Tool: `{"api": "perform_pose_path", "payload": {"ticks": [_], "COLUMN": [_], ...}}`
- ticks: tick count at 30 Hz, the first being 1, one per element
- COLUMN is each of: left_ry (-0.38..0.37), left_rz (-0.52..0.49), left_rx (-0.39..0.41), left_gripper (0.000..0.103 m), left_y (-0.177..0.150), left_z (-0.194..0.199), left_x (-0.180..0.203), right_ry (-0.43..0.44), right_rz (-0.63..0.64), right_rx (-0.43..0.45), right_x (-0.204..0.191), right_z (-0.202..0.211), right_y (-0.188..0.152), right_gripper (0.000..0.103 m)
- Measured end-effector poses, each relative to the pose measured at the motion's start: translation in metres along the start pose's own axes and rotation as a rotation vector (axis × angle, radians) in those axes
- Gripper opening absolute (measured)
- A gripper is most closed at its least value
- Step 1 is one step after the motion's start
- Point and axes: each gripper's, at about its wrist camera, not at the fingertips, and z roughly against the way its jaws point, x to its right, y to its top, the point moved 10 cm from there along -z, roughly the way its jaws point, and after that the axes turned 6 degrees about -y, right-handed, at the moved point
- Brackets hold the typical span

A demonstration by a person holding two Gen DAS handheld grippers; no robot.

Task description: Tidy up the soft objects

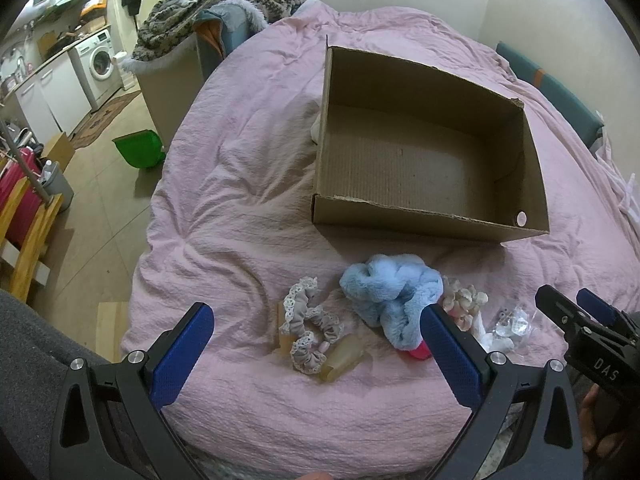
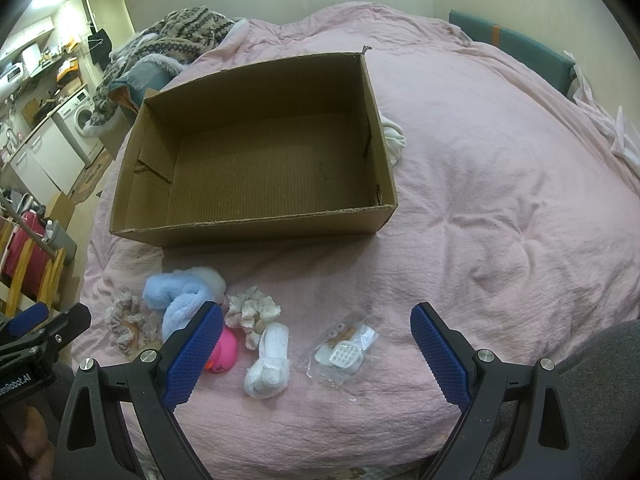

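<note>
**A:** What are your tools doing?

**B:** My left gripper (image 1: 316, 344) has its blue-padded jaws spread wide and holds nothing. My right gripper (image 2: 316, 350) is the same: gaping, empty, hovering above the bedspread. Neither touches anything.

**A:** What lies nearest?

**B:** Between the left jaws, at about 12 o'clock, sits the grey lace-trimmed fabric scrunchie (image 1: 308, 330), touching a translucent amber plastic piece (image 1: 342, 362). At 1 o'clock is the fluffy light-blue plush scrunchie (image 1: 390, 296), with a bright pink rubber toy (image 2: 224, 350) tucked against it. In the right view, the cream ruffled scrunchie (image 2: 252, 312) is at 11 o'clock, the rolled white sock bundle (image 2: 270, 364) sits just left of centre, and the clear plastic packet of small white parts (image 2: 346, 354) lies near 12.

**A:** And the target?

**B:** I take the open brown cardboard box (image 1: 420, 220) to be it. It stands farther up the pink quilted bedspread (image 2: 500, 220) at 12 o'clock, and nothing is in it.

**A:** How would you start?

**B:** My judgement is that nothing has been sorted yet. I'd lower the left tool straight over the grey scrunchie and close on the fabric loop alone, so the amber piece stays behind. The bedding is soft and wrinkled, so I'd pinch high rather than dig in and catch the cover. The right tool suits the sock bundle; gripping across its middle should keep it rolled.
</note>
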Motion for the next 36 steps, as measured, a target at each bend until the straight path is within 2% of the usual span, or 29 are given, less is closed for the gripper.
{"api": "perform_pose_path", "payload": {"ticks": [22,27,29,33,35,36], "left_ry": [0.001,0.022,0.03,0.067,0.07,0.067], "left_rz": [0.003,0.029,0.05,0.09,0.117,0.128], "left_rx": [-0.003,-0.003,-0.008,-0.046,-0.085,-0.099], "left_gripper": [0.103,0.103,0.103,0.103,0.103,0.103], "left_y": [0.0,0.011,0.018,0.024,0.02,0.019], "left_z": [-0.001,0.002,0.003,-0.005,-0.013,-0.015], "left_x": [-0.001,-0.011,-0.019,-0.039,-0.046,-0.047], "right_ry": [0.014,0.097,0.134,0.147,0.154,0.156], "right_rz": [-0.007,-0.106,-0.177,-0.273,-0.317,-0.325], "right_rx": [-0.012,-0.115,-0.179,-0.361,-0.433,-0.465], "right_x": [-0.001,0.01,0.02,0.037,0.04,0.038], "right_z": [0.0,-0.005,-0.011,-0.038,-0.051,-0.056], "right_y": [0.0,0.002,0.003,-0.013,-0.024,-0.03], "right_gripper": [0.101,0.101,0.101,0.101,0.089,0.087]}}
